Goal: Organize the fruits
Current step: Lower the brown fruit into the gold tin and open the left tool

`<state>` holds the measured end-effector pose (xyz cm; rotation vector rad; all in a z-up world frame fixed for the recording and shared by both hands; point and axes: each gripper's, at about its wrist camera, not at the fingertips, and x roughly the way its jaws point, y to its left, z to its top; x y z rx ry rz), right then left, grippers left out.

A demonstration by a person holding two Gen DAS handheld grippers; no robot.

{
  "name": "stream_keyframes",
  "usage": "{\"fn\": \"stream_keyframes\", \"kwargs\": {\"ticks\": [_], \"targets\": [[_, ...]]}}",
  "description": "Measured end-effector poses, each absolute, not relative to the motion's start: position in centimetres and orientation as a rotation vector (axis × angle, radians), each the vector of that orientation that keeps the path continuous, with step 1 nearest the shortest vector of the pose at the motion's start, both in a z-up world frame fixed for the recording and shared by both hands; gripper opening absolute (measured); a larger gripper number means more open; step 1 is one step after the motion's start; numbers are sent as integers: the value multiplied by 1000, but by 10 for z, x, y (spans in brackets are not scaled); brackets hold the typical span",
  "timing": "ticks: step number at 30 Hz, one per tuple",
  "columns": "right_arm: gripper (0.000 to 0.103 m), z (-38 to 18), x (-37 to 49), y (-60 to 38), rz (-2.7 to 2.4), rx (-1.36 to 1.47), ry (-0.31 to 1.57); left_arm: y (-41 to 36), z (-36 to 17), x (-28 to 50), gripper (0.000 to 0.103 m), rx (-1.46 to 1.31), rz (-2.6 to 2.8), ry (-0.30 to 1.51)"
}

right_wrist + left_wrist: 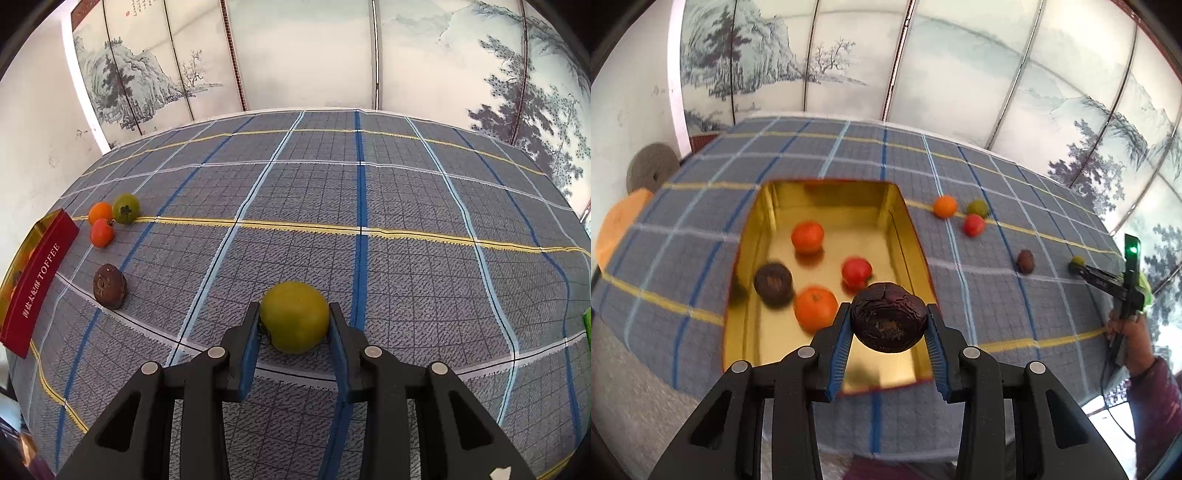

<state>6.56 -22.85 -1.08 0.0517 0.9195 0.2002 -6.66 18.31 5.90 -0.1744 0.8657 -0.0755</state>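
Observation:
My left gripper (888, 321) is shut on a dark purple-brown fruit (888, 319), held above the near right part of a gold-lined tin (768, 218). In the tin lie two orange fruits (808, 237), a red one (856, 272) and a dark one (773, 283). My right gripper (293, 319) is shut on a yellow-green fruit (294, 315) low over the checked cloth; it also shows in the left wrist view (1078, 265). On the cloth lie an orange fruit (100, 213), a green one (125, 208), a red-orange one (102, 232) and a dark brown one (109, 286).
The tin's red side reads TOFFEE (37, 284) at the left of the right wrist view. A painted folding screen (295, 55) stands behind the table. A round grey stone (652, 171) and an orange object (618, 225) sit off the table's left edge.

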Motion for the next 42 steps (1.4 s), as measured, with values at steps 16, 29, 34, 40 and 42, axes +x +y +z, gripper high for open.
{"fn": "stream_keyframes", "kwargs": {"ticks": [16, 29, 34, 40, 42], "targets": [[32, -10, 66, -229, 202, 52, 919, 184, 59, 47, 40, -45, -34, 874], [33, -10, 66, -230, 205, 55, 920, 175, 35, 73, 40, 36, 16, 915], [33, -10, 66, -230, 204, 54, 920, 172, 34, 74, 40, 69, 29, 907], [33, -10, 66, -230, 204, 53, 920, 174, 33, 75, 40, 85, 50, 914], [33, -10, 66, -230, 204, 53, 920, 175, 32, 76, 40, 84, 57, 916]]}}
